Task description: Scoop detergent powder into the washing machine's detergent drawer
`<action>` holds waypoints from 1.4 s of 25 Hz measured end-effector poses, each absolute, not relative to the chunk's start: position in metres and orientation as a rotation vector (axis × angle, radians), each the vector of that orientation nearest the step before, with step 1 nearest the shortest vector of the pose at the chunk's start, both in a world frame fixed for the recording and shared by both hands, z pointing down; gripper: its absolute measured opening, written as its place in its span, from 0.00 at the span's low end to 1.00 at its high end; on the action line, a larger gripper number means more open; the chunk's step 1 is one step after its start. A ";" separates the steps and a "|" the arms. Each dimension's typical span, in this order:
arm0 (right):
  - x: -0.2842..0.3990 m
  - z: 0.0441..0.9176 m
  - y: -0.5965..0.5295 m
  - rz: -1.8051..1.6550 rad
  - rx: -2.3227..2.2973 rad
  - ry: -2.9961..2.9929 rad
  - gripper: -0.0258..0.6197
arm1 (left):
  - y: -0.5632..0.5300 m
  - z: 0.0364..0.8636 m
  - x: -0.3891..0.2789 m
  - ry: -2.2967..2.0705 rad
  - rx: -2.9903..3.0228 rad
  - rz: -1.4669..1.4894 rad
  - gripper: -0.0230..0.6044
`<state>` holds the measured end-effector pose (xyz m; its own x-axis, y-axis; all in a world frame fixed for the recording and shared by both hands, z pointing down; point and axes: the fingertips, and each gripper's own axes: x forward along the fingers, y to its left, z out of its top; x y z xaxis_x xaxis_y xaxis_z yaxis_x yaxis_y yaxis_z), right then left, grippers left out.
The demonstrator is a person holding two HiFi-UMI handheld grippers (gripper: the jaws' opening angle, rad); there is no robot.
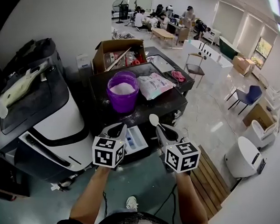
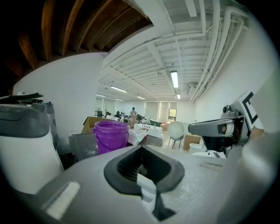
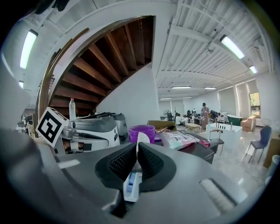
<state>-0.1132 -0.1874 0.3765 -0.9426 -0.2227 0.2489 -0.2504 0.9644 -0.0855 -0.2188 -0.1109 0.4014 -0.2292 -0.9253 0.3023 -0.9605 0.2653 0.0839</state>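
Observation:
A purple bucket (image 1: 123, 92) (image 2: 111, 134) (image 3: 141, 131) of white detergent powder stands on the dark washing machine top (image 1: 154, 108). Below it the white detergent drawer (image 1: 135, 139) (image 3: 131, 186) is pulled out. My right gripper (image 1: 160, 130) (image 3: 137, 159) is shut on the handle of a white spoon (image 1: 153, 119) (image 3: 141, 139) (image 2: 176, 130), whose bowl points up, just right of the drawer. My left gripper (image 1: 116, 130) (image 2: 141, 162) hangs open and empty over the drawer's left side.
A pink-and-white detergent bag (image 1: 155, 85) lies right of the bucket. A cardboard box (image 1: 116, 52) sits behind it. A large grey-and-white machine (image 1: 40, 116) stands close on the left. A wooden pallet (image 1: 211, 173) lies on the floor to the right.

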 end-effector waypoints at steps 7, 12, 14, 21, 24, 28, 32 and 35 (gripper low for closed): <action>-0.147 0.377 -0.185 0.156 0.305 -2.879 0.10 | -0.108 0.402 -0.249 -2.271 1.703 0.156 0.04; -0.160 0.377 -0.185 0.165 0.282 -2.889 0.10 | -0.104 0.401 -0.260 -2.288 1.684 0.165 0.04; -0.164 0.377 -0.184 0.161 0.267 -2.891 0.10 | -0.103 0.402 -0.265 -2.296 1.671 0.163 0.04; -0.173 0.380 -0.189 0.160 0.240 -2.902 0.10 | -0.110 0.399 -0.275 -2.321 1.657 0.163 0.04; -0.176 0.380 -0.201 0.173 0.240 -2.912 0.10 | -0.118 0.399 -0.279 -2.327 1.653 0.173 0.04; -0.188 0.376 -0.217 0.162 0.210 -2.930 0.10 | -0.129 0.400 -0.289 -2.349 1.625 0.182 0.04; -0.208 0.375 -0.236 0.157 0.151 -2.939 0.10 | -0.139 0.401 -0.302 -2.380 1.578 0.196 0.04; -0.226 0.374 -0.247 0.133 0.082 -2.938 0.10 | -0.145 0.403 -0.315 -2.410 1.519 0.190 0.04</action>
<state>-0.2264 -0.2465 0.3736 -0.9786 -0.0461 0.2004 -0.0640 0.9944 -0.0840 -0.3152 -0.1452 0.4033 -0.4045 -0.8610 0.3081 -0.8986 0.4368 0.0408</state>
